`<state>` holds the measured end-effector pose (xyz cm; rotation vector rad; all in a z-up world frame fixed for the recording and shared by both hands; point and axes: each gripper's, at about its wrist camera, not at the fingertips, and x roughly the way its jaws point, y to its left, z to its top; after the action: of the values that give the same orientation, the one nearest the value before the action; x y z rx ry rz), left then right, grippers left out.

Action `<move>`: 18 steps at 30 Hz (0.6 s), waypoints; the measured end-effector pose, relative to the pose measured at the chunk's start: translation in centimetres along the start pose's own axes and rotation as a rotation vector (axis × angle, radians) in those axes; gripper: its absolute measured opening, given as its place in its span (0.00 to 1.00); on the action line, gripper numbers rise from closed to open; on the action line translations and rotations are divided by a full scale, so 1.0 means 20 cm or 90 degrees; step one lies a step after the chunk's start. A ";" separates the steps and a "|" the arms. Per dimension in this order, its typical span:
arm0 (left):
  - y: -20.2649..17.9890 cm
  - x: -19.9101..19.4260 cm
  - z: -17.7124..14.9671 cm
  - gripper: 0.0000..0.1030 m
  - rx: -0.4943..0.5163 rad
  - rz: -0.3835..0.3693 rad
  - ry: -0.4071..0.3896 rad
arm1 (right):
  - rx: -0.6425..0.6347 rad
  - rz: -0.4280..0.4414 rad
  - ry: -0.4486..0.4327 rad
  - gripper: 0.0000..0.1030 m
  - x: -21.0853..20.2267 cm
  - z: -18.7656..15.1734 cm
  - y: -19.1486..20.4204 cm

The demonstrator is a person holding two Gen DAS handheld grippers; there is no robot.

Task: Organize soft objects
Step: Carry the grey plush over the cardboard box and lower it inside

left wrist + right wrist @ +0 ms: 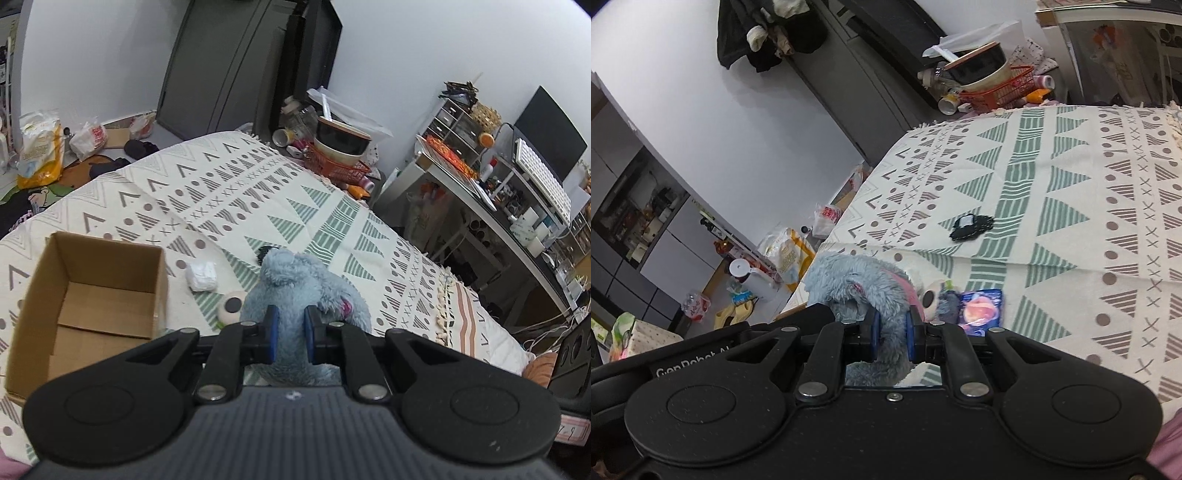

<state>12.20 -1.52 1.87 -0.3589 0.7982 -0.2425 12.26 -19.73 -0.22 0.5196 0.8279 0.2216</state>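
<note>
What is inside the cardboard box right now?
The cardboard box shows only its own bare floor and folded bottom flaps; no soft items visible. The near corner is hidden by the left gripper, which grips the blue plush toy.

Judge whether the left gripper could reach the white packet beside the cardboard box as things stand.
Probably not yet: the left gripper is shut on the blue plush toy. The white packet itself lies uncovered on the blanket.

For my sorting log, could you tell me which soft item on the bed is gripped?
The blue plush toy: both grippers' fingers clamp it, while the white pack lies untouched.
</note>
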 end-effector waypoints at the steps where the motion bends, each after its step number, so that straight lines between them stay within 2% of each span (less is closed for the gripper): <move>1: 0.03 -0.01 0.01 0.13 -0.004 0.000 -0.001 | -0.001 0.002 0.002 0.14 0.02 -0.01 0.02; 4: 0.09 -0.03 0.02 0.13 -0.003 0.009 -0.012 | -0.003 0.008 0.007 0.14 0.06 -0.03 0.08; 10: 0.29 0.00 0.05 0.13 -0.056 0.023 -0.001 | 0.003 0.017 0.028 0.14 0.20 -0.06 0.19; 18: 0.54 0.01 0.11 0.13 -0.123 0.045 -0.013 | -0.007 0.037 0.056 0.14 0.39 -0.08 0.35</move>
<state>14.76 8.86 -1.11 -0.5136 0.8147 -0.0945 16.43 -10.25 -2.51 0.5275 0.8980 0.3040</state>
